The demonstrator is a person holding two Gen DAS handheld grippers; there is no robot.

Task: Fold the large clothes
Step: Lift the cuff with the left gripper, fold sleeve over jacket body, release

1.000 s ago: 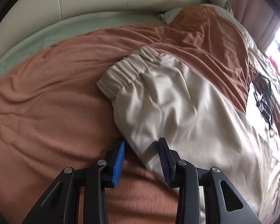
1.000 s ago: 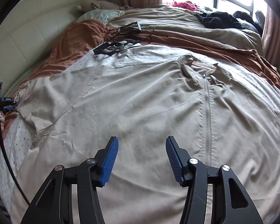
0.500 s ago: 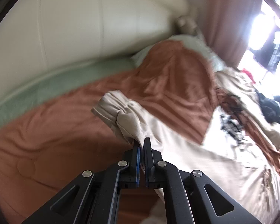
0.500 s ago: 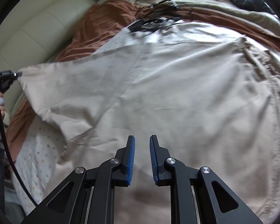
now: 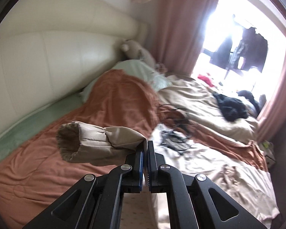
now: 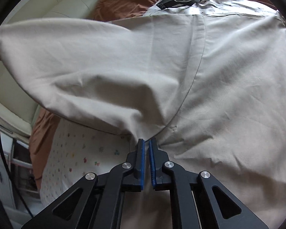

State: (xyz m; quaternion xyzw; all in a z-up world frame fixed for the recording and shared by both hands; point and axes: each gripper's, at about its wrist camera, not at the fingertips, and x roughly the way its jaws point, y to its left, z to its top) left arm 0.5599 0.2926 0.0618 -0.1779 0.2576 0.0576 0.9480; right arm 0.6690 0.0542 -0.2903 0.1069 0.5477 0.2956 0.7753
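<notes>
The beige jacket (image 6: 209, 72) lies spread on the bed (image 5: 38, 162). The left gripper (image 5: 145, 152) jaws are clamped near its sleeve cuff (image 5: 76, 143), lifted; the right gripper (image 6: 146, 148) jaws pinch the armpit seam. Thin fabric may slip out, or the sleeve may twist.

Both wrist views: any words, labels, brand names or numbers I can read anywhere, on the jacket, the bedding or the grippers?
No readable text in either view.
Beige jacket, sleeve cuff: no label or print showing.
White sheet: small coloured motifs only, no letters.
Left hand-held gripper and right hand-held gripper: no markings visible.
Black device with cables: too blurred to tell.
</notes>
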